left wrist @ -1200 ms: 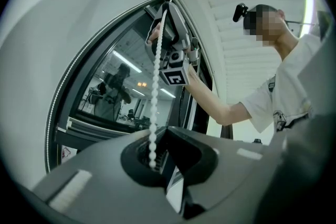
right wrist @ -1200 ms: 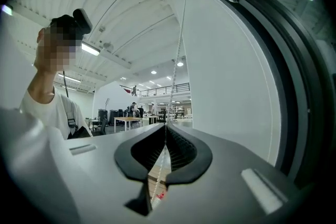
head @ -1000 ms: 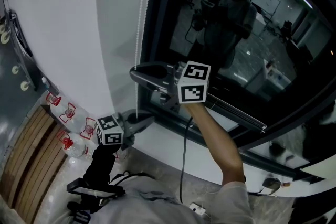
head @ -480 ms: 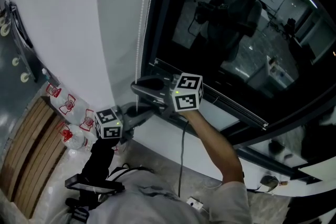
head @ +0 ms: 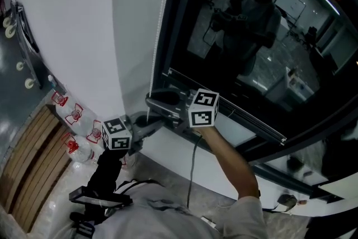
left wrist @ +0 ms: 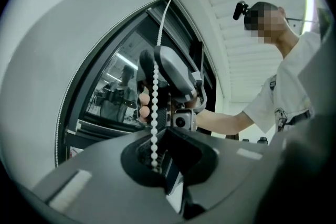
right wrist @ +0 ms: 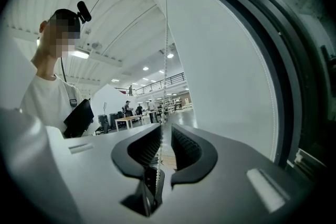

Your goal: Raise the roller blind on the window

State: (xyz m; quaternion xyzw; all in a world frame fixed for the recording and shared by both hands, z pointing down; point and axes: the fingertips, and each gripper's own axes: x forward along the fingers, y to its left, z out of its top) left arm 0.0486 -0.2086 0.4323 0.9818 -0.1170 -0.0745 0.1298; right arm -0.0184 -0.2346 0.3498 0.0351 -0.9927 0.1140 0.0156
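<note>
Now left hand-held gripper (left wrist: 157, 161) is clenched on the chain (left wrist: 154, 97) beside the window (head: 251, 64), while right hand-held gripper (right wrist: 164, 144), just above, is opening with chain loose between its jaws.

You are facing one window (head: 240, 59) with one roller blind (head: 84, 25) and one bead chain (head: 161, 25), and the glass shows one reflected figure (head: 251, 14). Low at your left are four red-labelled bottles (head: 74, 113), as far as they can be made out, and one slatted wooden panel (head: 28, 159). Above them, the grey wall carries four small white round fittings (head: 20, 66).
</note>
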